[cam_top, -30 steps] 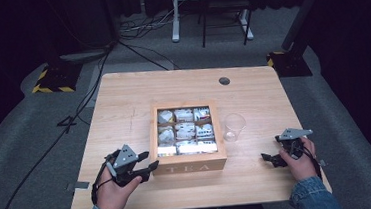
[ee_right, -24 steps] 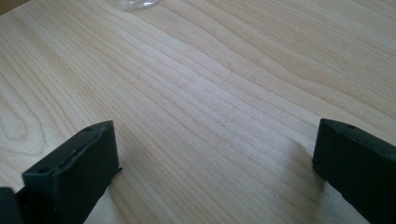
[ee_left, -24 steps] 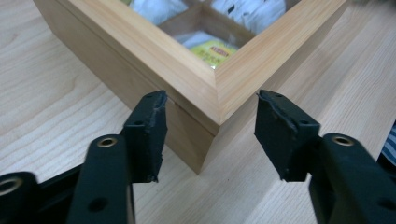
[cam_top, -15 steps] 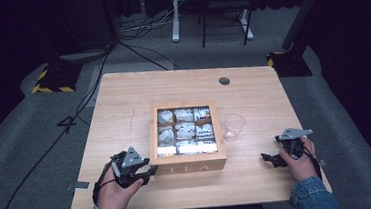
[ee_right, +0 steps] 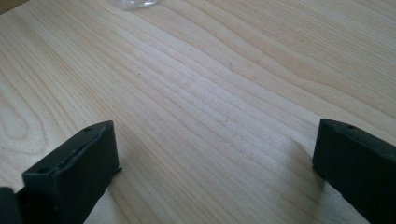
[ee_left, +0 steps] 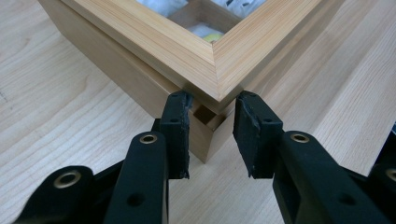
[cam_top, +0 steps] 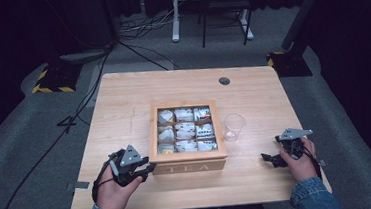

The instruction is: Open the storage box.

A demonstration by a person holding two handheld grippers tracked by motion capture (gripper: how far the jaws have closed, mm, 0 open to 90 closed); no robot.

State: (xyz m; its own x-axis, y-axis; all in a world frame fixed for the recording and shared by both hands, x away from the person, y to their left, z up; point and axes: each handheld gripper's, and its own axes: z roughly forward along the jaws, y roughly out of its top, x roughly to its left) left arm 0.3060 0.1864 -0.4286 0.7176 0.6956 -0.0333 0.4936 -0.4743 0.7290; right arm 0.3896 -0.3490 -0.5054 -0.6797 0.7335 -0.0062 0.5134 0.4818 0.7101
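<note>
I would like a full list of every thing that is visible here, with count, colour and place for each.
tea box: one, light wood, lid with a window, middle of the table, word TEA on its front
tea bags: several, mostly white, in the compartments under the window
cup: one, clear, just right of the tea box
table: one, light wood, with a round hole near its far edge
floor cables: several, black, on the grey floor at the left
left tongs: one, black, jaws closed around the near left corner of the tea box
right tongs: one, black, jaws wide apart over bare table at the right
</note>
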